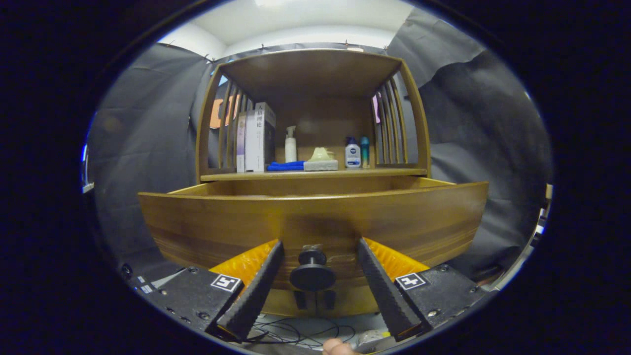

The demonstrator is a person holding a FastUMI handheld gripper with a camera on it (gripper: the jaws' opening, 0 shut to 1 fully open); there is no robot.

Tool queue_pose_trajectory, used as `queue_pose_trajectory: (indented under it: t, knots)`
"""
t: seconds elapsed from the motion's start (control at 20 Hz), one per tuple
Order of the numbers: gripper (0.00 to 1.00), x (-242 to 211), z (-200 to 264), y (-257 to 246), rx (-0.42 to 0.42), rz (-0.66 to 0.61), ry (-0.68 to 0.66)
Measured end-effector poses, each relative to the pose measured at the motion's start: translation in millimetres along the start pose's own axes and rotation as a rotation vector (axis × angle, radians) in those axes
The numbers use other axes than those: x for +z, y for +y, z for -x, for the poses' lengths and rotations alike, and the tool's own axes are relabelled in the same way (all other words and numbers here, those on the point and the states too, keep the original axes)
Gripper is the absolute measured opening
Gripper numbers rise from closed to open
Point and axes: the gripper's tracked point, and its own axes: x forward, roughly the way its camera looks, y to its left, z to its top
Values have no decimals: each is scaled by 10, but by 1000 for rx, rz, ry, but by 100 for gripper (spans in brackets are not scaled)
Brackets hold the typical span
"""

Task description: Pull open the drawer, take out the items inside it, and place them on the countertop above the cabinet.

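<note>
The wooden drawer (315, 217) of the cabinet is pulled out toward me, and its front panel stands just ahead of my fingers. A round black knob (312, 272) sticks out of that panel and sits between my two fingers without touching either. My gripper (320, 249) is open, its black ridged fingers (261, 286) spread wide to both sides of the knob. The drawer's inside is hidden behind its front panel. The countertop (374, 172) lies above and behind the drawer.
On the countertop stand books (256, 138), a white pump bottle (291, 145), a folded blue cloth (286, 166), a sponge-like block (321, 160) and two small bottles (357, 153). Slatted side walls and a roof enclose it. Cables (296, 335) lie below, and a fingertip (337, 347) shows.
</note>
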Motion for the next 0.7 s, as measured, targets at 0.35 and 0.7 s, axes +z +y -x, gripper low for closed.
queue_pose_trajectory:
  t: [0.35,0.7]
  knots:
    - [99,98,-285,37,-15,25,5]
    - [99,147,-564,50,-18,32,24]
